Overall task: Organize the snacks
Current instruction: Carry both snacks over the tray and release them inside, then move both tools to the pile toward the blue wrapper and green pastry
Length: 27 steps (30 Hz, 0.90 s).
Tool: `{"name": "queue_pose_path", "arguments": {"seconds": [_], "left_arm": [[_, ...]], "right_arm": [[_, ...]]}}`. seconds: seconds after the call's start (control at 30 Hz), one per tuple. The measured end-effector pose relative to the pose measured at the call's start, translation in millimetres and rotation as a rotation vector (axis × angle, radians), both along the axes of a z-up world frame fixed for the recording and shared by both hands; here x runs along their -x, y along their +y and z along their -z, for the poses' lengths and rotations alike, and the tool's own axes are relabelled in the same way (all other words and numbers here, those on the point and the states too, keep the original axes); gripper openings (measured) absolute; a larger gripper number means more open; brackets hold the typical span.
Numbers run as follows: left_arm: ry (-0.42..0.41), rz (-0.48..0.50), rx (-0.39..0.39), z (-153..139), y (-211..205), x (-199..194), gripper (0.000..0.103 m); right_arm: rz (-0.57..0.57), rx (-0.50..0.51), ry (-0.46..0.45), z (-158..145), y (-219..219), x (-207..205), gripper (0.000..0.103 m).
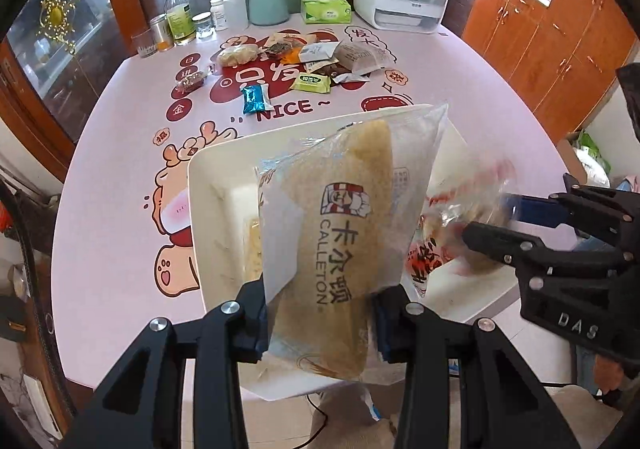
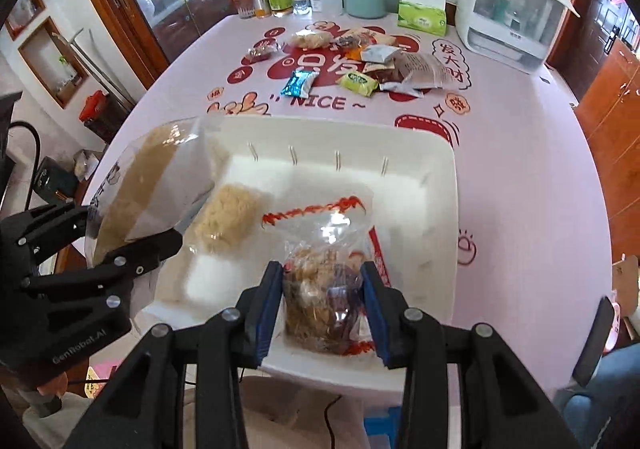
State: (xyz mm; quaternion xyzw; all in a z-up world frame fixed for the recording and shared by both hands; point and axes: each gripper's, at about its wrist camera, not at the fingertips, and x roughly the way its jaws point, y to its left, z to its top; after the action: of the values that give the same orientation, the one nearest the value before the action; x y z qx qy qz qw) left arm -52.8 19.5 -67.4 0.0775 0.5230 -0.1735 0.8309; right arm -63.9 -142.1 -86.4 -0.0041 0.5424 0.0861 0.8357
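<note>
Both snack bags carried over the white plastic bin (image 2: 440, 177).
Left gripper (image 1: 320, 323) clenches the clear bread packet (image 1: 340, 217), right gripper (image 2: 324, 309) the red-printed snack bag (image 2: 324, 289); next, lower and release.

A clear Calleton bread bag (image 1: 336, 249) is hanging upright over the white tray (image 2: 440, 185), beside a clear red-printed bag of mixed snacks (image 2: 326, 289) (also hanging over it). A pale noodle-like packet (image 2: 226, 217) is lying inside; loose snack packets (image 2: 360, 65) are sitting piled mid-table.

White tray (image 2: 440, 185) mostly free right of noodle pack (image 2: 228, 217)
</note>
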Motion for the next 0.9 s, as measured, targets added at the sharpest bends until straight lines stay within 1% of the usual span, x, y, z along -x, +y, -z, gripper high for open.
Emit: {"name": "queue_pose_path", "arguments": {"seconds": [0.13,0.17,0.2,0.23,0.27,0.3,0.33,0.47,0.67,0.9], "left_arm": [[-0.024,-0.001,-0.027,-3,-2,1,0.042],[-0.028,-0.003,-0.033,-4,-3,1,0.045],[-0.030,-0.002,-0.034,-5,-3,2,0.056],[-0.032,-0.002,-0.035,-6,-3,3,0.065],[-0.042,-0.005,-0.038,-8,-3,3,0.082],[-0.057,-0.008,-0.040,-10,-3,4,0.089],[-0.079,-0.010,-0.042,-14,-2,5,0.089],[-0.118,-0.005,-0.048,-21,-4,6,0.093],[-0.098,-0.015,-0.048,-18,-1,1,0.093],[-0.111,-0.023,-0.055,-19,4,0,0.093]], "right_arm": [[0.004,0.025,-0.033,-6,7,9,0.040],[0.008,0.039,-0.048,-9,8,10,0.040],[0.016,0.051,-0.056,-10,8,11,0.040],[0.025,0.060,-0.061,-11,8,12,0.041],[0.033,0.061,-0.062,-12,7,12,0.045],[0.041,0.055,-0.059,-12,5,11,0.047],[0.048,0.050,-0.058,-12,4,12,0.050],[0.071,0.038,-0.064,-15,1,13,0.051],[0.086,0.038,-0.054,-15,2,9,0.051],[0.090,0.047,-0.050,-14,5,7,0.051]]}}
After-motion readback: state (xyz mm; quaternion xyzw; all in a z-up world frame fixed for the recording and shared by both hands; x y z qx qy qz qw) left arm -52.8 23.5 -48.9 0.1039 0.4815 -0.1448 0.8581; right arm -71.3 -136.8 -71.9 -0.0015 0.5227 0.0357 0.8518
